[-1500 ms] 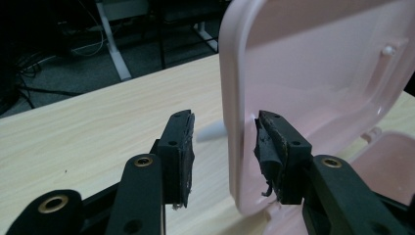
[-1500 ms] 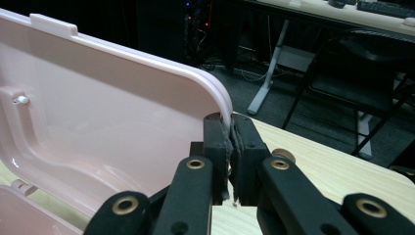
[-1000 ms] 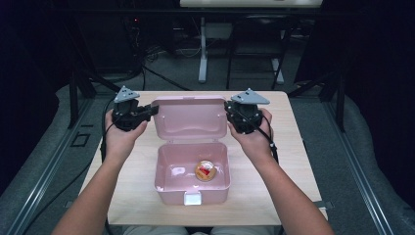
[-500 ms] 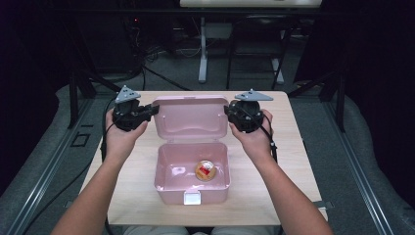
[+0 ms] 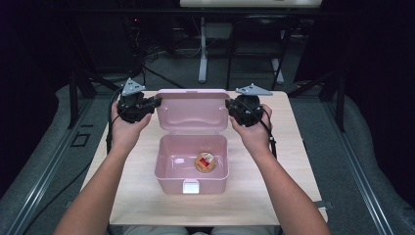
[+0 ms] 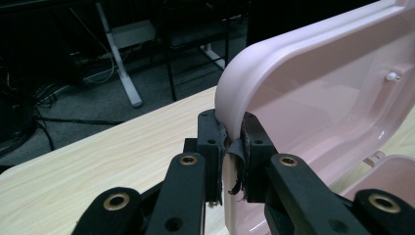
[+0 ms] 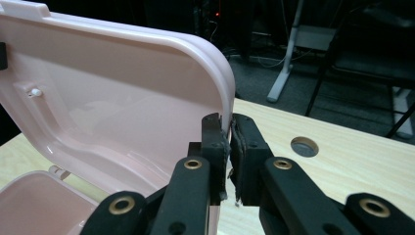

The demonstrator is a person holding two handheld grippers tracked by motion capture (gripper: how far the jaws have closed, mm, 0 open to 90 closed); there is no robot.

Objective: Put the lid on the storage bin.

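Observation:
A pink plastic box (image 5: 166, 171) stands open in the middle of the wooden table (image 5: 293, 161). Its hinged lid (image 5: 193, 110) stands raised behind it. My left gripper (image 5: 156, 101) is shut on the lid's left edge; in the left gripper view the lid (image 6: 318, 98) has its rim pinched between the pads of that gripper (image 6: 230, 142). My right gripper (image 5: 229, 104) is shut on the lid's right edge, and in the right gripper view the gripper (image 7: 229, 137) clamps the rim of the lid (image 7: 122, 98). A small round orange and red item (image 5: 205, 162) lies inside the box, toward its right.
The box sits near the table's front edge, with bare wood on both sides. A round hole (image 7: 304, 146) is cut in the tabletop to the right of the lid. Dark floor, cables and desk legs (image 5: 201, 54) lie beyond the far edge.
The lid has tipped slightly more upright, with both grippers still clamped on its side edges. The right hand has shifted a little; the left has stayed about where it was.

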